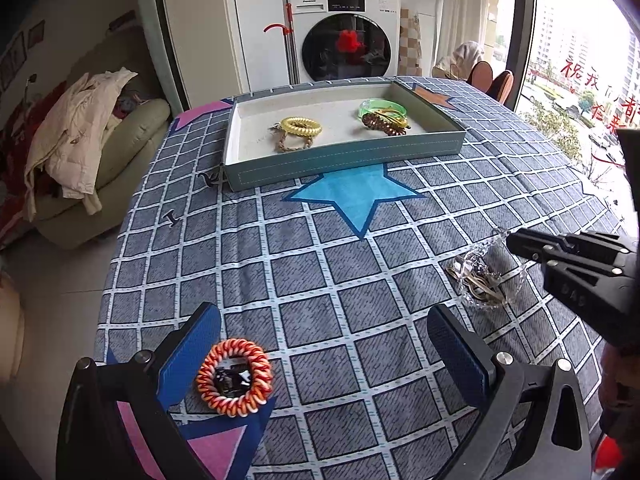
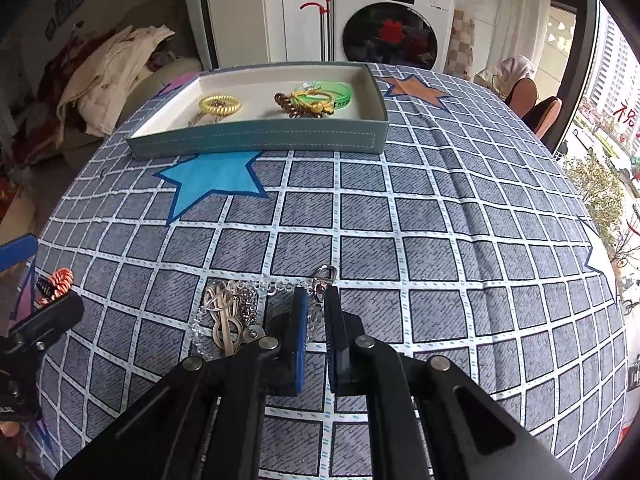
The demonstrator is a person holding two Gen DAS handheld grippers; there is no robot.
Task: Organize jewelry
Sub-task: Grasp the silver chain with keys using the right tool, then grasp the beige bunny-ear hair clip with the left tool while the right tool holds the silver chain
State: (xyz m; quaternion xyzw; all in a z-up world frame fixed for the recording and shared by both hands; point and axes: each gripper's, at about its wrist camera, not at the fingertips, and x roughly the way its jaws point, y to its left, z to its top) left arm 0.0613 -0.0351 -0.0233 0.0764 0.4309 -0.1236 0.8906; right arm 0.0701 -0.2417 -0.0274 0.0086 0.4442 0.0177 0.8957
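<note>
Right wrist view: right claw (image 2: 316,304) low, pinching clear chain (image 2: 256,286); left claw (image 1: 320,356) agape.

Right wrist view: right gripper (image 2: 316,300) jaws stand close around the clear chain (image 2: 256,286) near its clasp; the link between them is too small to tell if it's pinched. The orange coil hair tie (image 2: 60,278) at 9 o'clock is partly hidden by the left gripper body. Left wrist view: dark item inside the orange coil hair tie (image 1: 235,376) is too blurred to identify. Right gripper (image 1: 516,242) tips cover the chain (image 1: 480,272); body is cut off at 3 o'clock. Tray (image 1: 344,156) front wall hides the braided bracelet's (image 1: 292,144) near edge.
</note>
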